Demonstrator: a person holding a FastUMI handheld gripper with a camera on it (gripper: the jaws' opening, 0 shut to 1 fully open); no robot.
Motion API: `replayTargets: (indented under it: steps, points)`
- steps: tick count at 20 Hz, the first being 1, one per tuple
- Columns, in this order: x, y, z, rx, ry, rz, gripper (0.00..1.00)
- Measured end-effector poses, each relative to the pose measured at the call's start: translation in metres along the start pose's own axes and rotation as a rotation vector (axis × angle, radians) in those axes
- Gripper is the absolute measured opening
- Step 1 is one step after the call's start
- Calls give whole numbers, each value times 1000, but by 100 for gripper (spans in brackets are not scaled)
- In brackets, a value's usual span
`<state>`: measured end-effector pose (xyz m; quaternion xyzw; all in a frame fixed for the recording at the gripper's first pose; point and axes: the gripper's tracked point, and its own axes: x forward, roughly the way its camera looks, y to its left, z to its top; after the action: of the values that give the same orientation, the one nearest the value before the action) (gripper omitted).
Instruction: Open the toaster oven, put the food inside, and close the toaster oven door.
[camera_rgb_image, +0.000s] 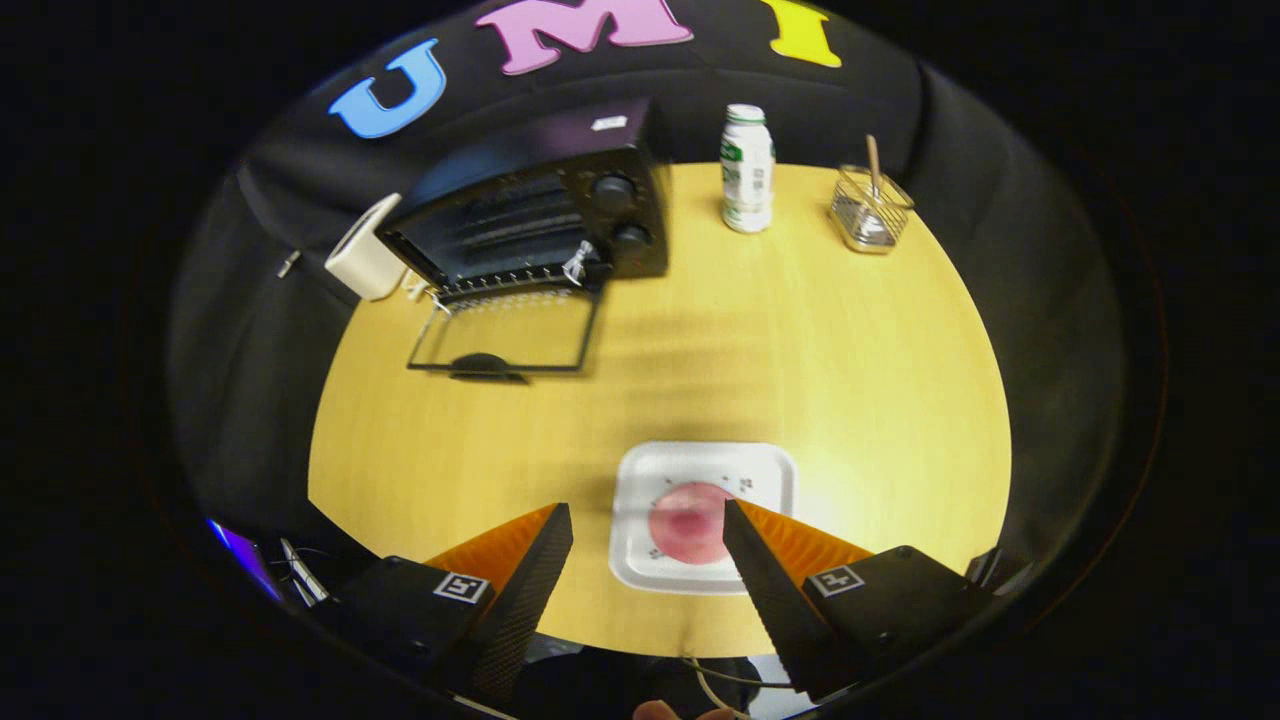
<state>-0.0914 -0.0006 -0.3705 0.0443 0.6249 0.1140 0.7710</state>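
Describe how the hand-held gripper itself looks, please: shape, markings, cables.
The hand-held gripper has two wedge-shaped fingers tapering to points, with finely textured inner faces. Each sits on a dark block carrying a small square black-and-white marker. A thin light cable loops below them.

Black toaster oven (540, 205); pink food (688, 522) on white tray (700, 465); yellow wood-grain table (800, 350)

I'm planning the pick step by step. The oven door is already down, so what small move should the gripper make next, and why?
Probably lower the open gripper straight down over the pink food on the white tray. The food sits between the spread fingers but looks well below them, untouched, and the toaster oven door already lies open on the table.
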Motion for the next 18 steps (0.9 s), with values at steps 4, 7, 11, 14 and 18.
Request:
replayTargets:
  steps: [4,7,11,14,18]
  points:
    - [19,-56,-18,18,93,-48,99]
    - [39,-74,-29,64,155,-32,99]
    - [69,-83,-39,73,222,-22,92]
    - [83,-89,-43,70,256,-33,72]
    - [94,-100,-52,91,296,-63,25]
